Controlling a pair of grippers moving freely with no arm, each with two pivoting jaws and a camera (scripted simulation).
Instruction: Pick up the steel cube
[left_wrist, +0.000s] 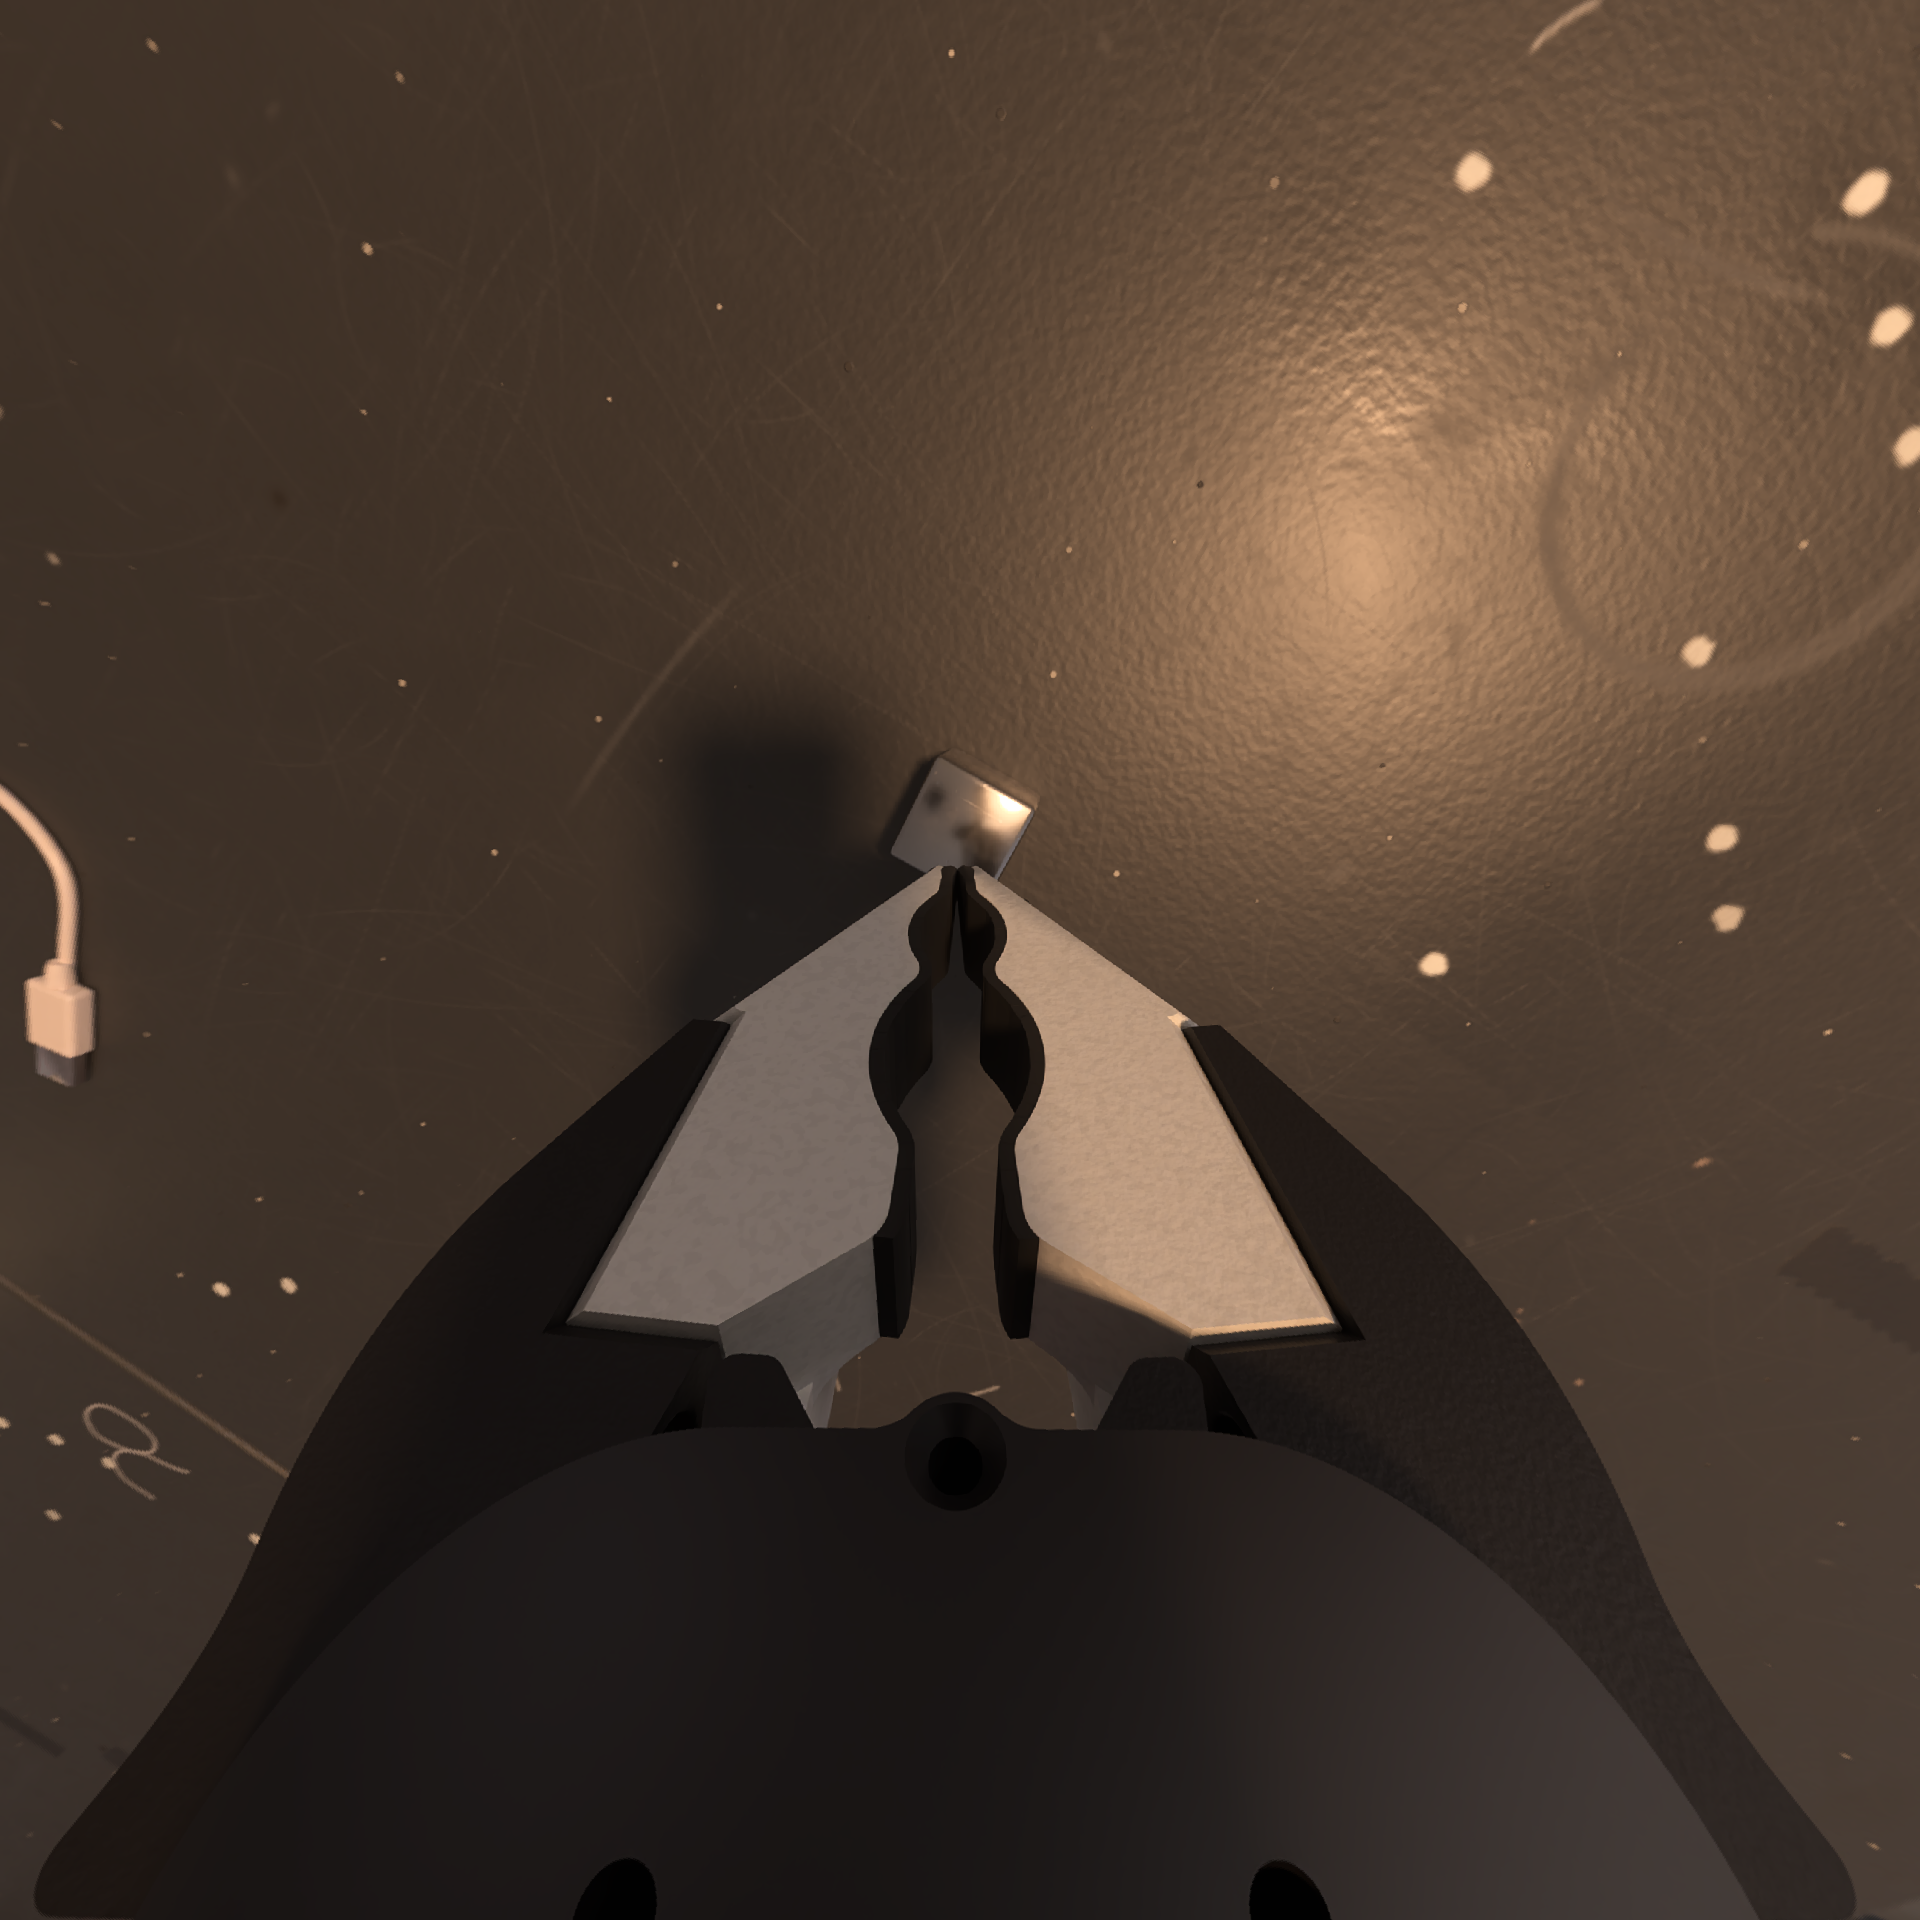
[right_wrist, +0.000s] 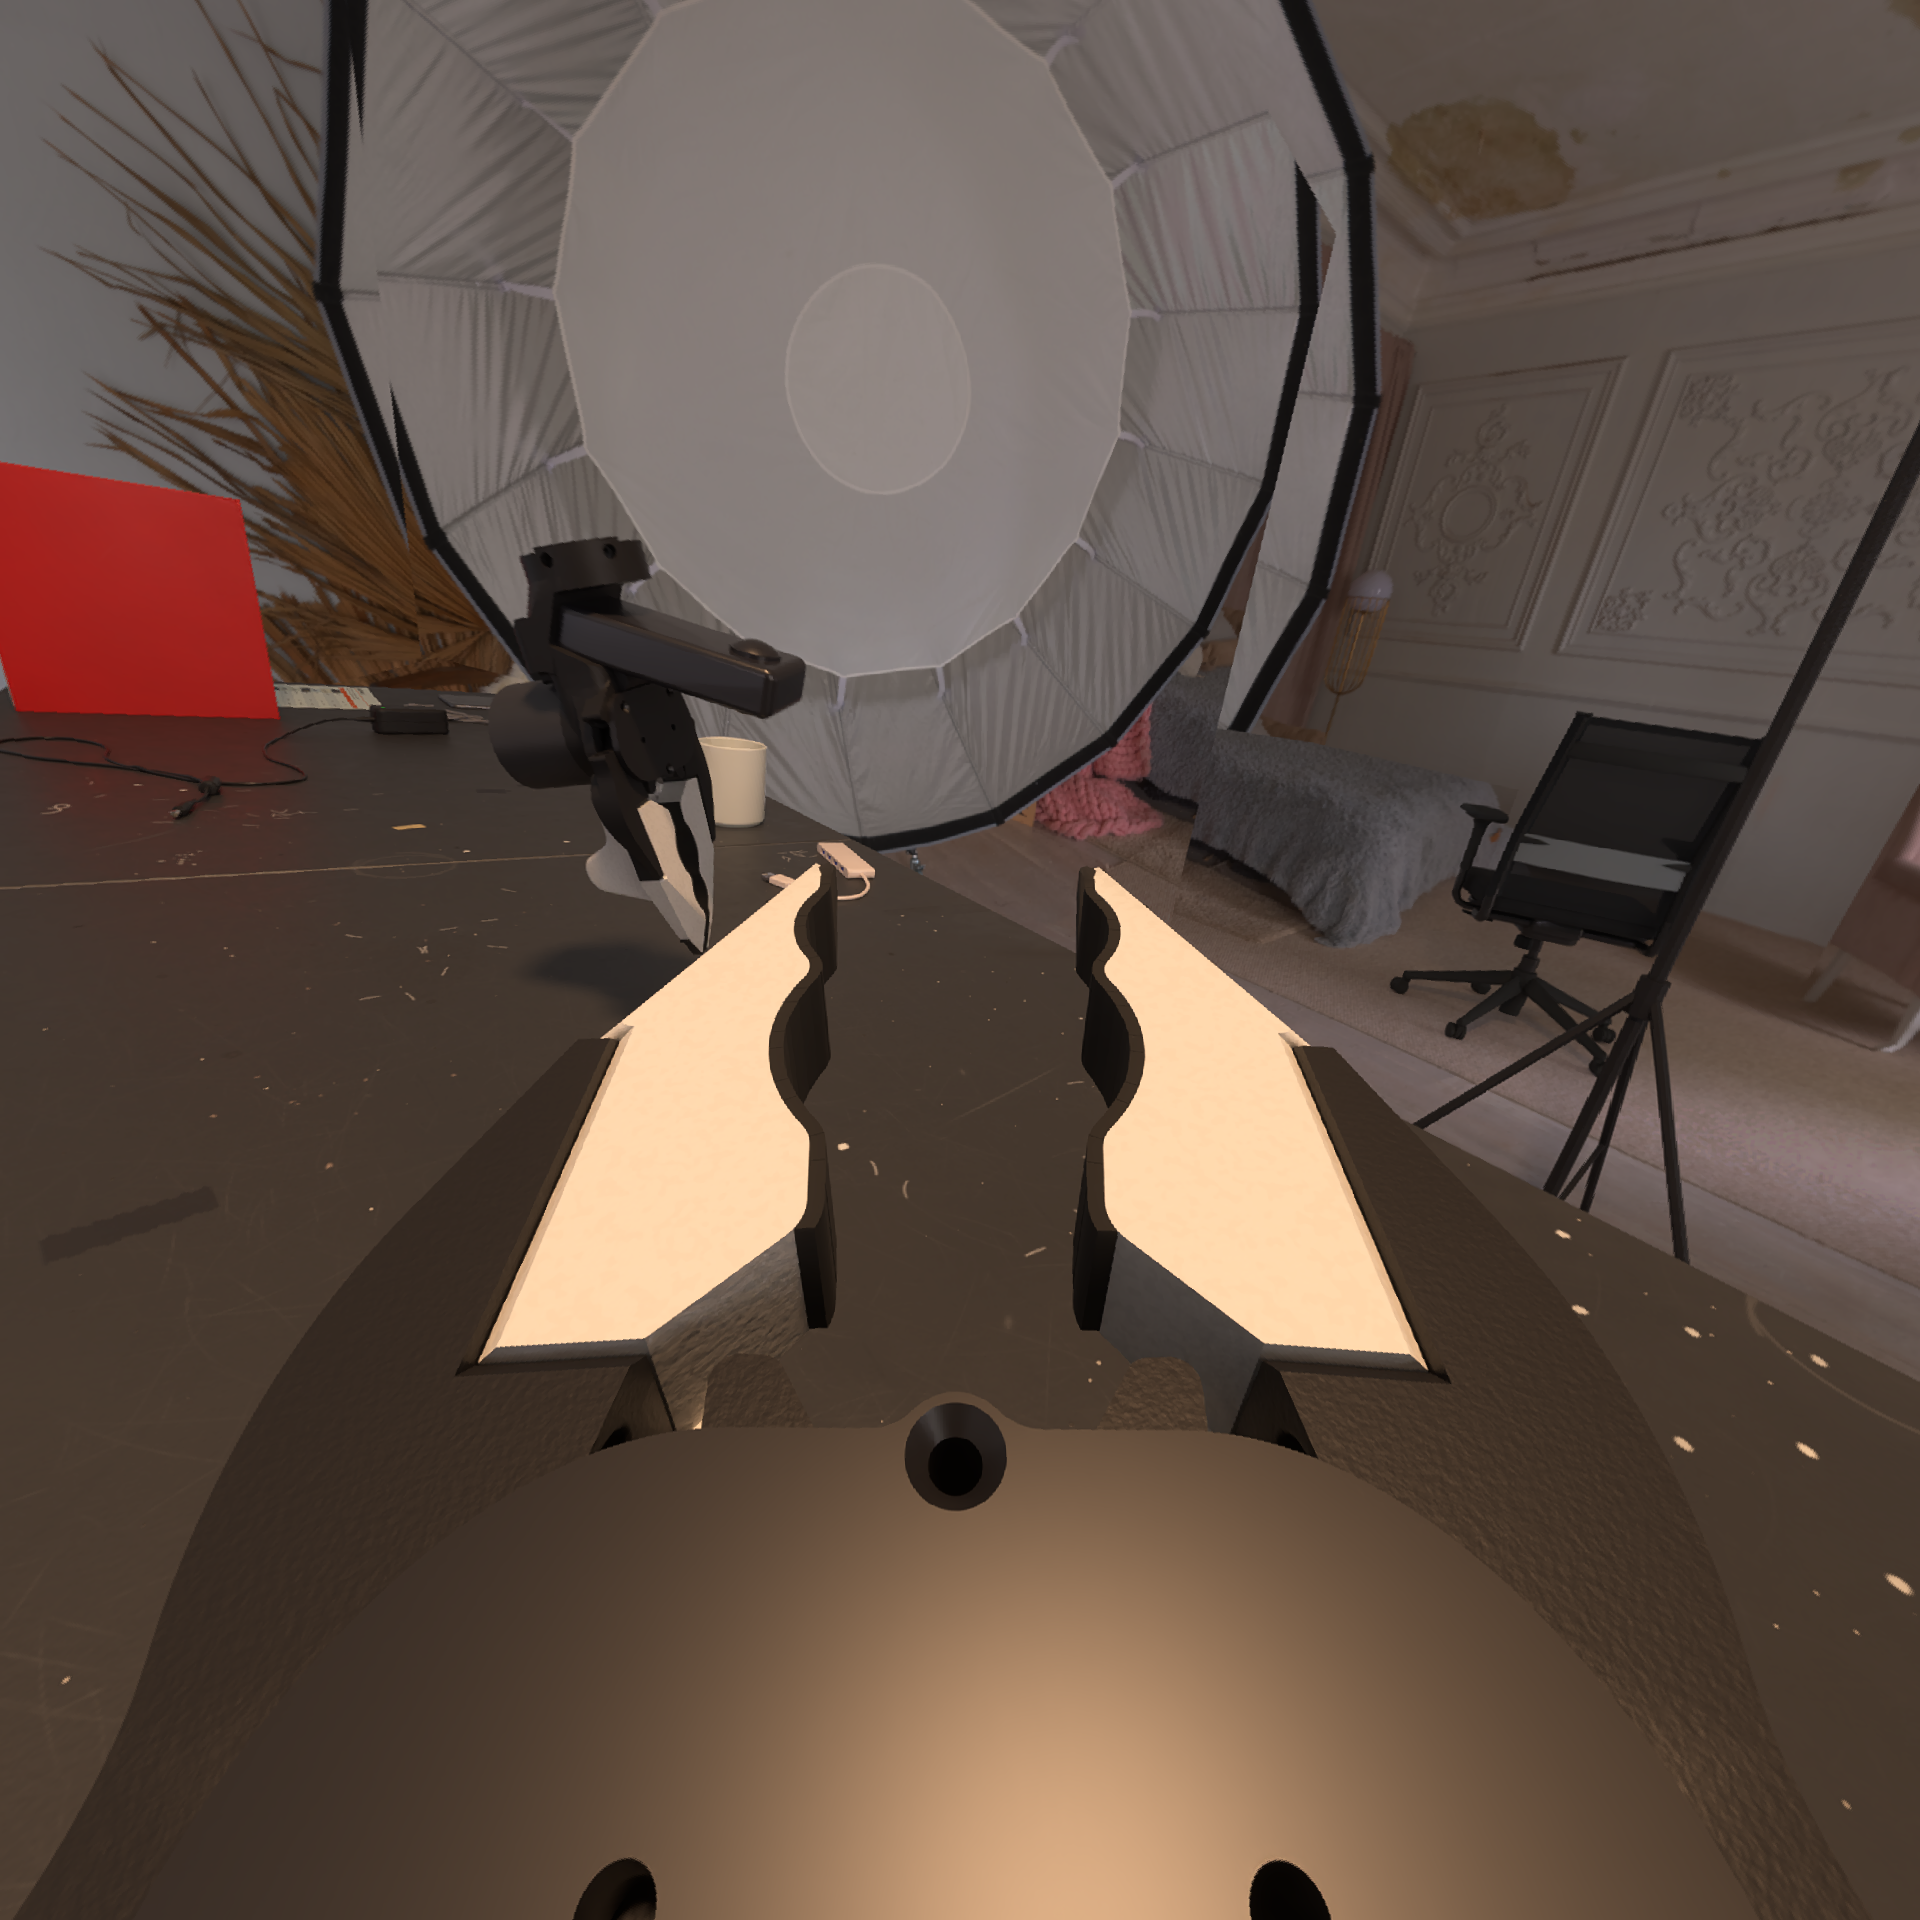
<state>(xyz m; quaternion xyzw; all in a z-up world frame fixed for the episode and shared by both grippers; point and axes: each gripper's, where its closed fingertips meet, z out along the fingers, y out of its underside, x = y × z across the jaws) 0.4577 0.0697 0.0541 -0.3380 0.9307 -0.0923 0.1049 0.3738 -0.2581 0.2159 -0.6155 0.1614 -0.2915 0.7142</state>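
My left gripper (left_wrist: 956, 873) points down at the table, its fingers pinched together so the tips meet with nothing between them. The steel cube (left_wrist: 963, 812) lies just past those tips on the tabletop (left_wrist: 520, 416), turned at an angle to my fingers, apparently untouched.

The risk I see is plain: with the tips together I cannot straddle the cube. Pressing down now would strike its top face or skid it away on the smooth surface. Even once spread, my fingers would meet its corners rather than flat faces unless I rotate, and polished steel may squirt out. I judge the grasp not yet begun.

My right gripper (right_wrist: 956, 904) is held low over the table, fingers spread wide and empty, well away from the work.

To my left gripper's left lies a white USB cable (left_wrist: 60, 997). The table is dark, scratched and speckled with pale paint. Beyond my right gripper stand a white cup (right_wrist: 736, 779), a red board (right_wrist: 125, 592), a big softbox (right_wrist: 852, 395) and an office chair (right_wrist: 1590, 831).
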